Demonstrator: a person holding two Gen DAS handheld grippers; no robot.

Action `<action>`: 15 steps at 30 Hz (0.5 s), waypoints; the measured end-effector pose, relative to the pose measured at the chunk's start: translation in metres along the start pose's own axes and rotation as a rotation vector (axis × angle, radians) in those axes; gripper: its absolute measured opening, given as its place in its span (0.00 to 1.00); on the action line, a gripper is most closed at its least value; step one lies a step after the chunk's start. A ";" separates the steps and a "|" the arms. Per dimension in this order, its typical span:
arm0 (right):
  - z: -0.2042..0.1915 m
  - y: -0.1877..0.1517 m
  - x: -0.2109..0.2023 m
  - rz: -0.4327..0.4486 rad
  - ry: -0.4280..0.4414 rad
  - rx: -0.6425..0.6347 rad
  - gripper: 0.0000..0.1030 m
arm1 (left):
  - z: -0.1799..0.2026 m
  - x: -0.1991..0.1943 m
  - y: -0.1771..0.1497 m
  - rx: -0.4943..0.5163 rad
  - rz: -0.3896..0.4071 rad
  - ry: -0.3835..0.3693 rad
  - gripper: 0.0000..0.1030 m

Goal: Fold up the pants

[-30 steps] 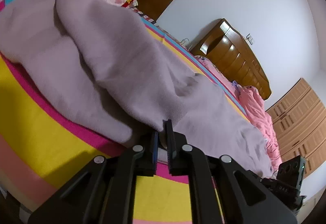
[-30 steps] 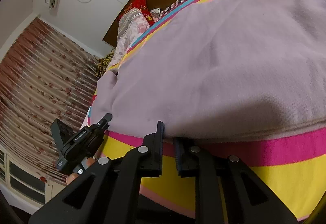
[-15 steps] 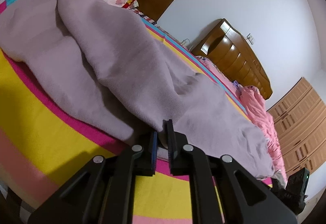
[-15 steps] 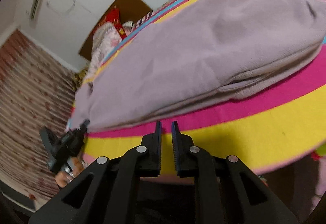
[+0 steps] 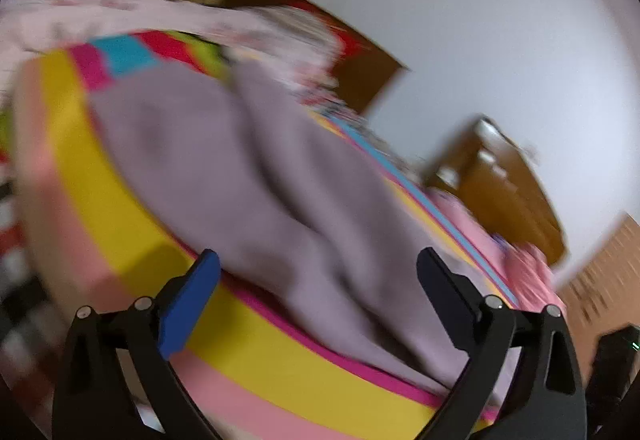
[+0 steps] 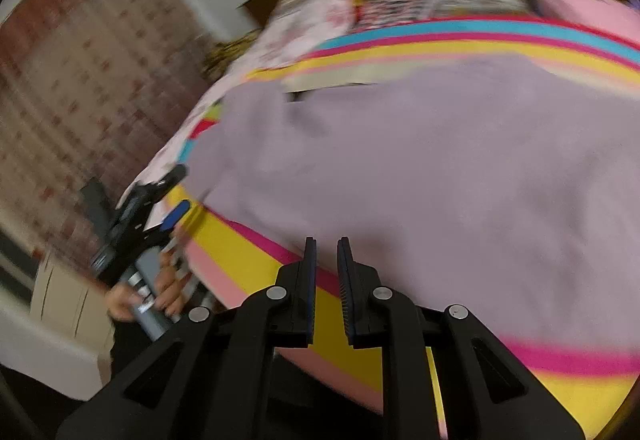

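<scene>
Left wrist view shows the left hand-held gripper (image 5: 318,272) just sprung wide, nothing pinched, while the right hand-held gripper (image 6: 326,260) stays pressed together, so the pants (image 5: 256,176) on the bed (image 5: 100,200) may slump unfolded.

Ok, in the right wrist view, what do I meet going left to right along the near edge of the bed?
Patterned curtain → hand holding the left gripper → right gripper, jaws shut with nothing between them → lilac pants spread on the striped bedspread.
</scene>
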State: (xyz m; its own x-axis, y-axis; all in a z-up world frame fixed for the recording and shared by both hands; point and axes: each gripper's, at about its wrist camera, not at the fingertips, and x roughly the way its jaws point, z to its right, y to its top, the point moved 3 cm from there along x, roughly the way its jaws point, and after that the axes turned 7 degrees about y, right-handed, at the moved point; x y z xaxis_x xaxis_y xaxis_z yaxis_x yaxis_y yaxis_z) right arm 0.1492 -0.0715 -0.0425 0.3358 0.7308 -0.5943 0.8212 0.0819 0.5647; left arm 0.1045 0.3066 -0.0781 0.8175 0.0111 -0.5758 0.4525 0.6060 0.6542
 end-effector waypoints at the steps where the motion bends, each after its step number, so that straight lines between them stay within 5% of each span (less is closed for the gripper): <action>1: -0.012 0.013 0.016 -0.023 0.036 -0.030 0.16 | -0.018 0.005 0.014 -0.016 -0.004 0.051 0.97; 2: -0.023 0.027 0.033 -0.048 0.079 -0.061 0.16 | -0.034 0.009 0.026 -0.031 -0.002 0.100 0.97; 4: -0.038 0.050 0.073 -0.130 0.125 -0.102 0.46 | -0.068 0.017 0.048 -0.071 0.003 0.209 0.97; 5: -0.047 0.062 0.098 -0.185 0.122 -0.130 0.95 | -0.082 0.024 0.057 -0.089 -0.015 0.241 0.97; 12: -0.144 0.153 0.221 -0.188 0.283 -0.527 0.94 | -0.119 0.044 0.080 -0.170 -0.036 0.274 0.97; 15: -0.176 0.181 0.285 -0.267 0.316 -0.628 0.79 | -0.123 0.051 0.088 -0.166 -0.029 0.289 0.96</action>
State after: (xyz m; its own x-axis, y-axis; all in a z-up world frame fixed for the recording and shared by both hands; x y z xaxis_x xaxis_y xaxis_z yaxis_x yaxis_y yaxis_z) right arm 0.3122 0.2702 -0.0090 -0.0641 0.7838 -0.6177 0.4064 0.5858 0.7012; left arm 0.1423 0.4582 -0.1100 0.6596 0.2028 -0.7237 0.3903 0.7305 0.5604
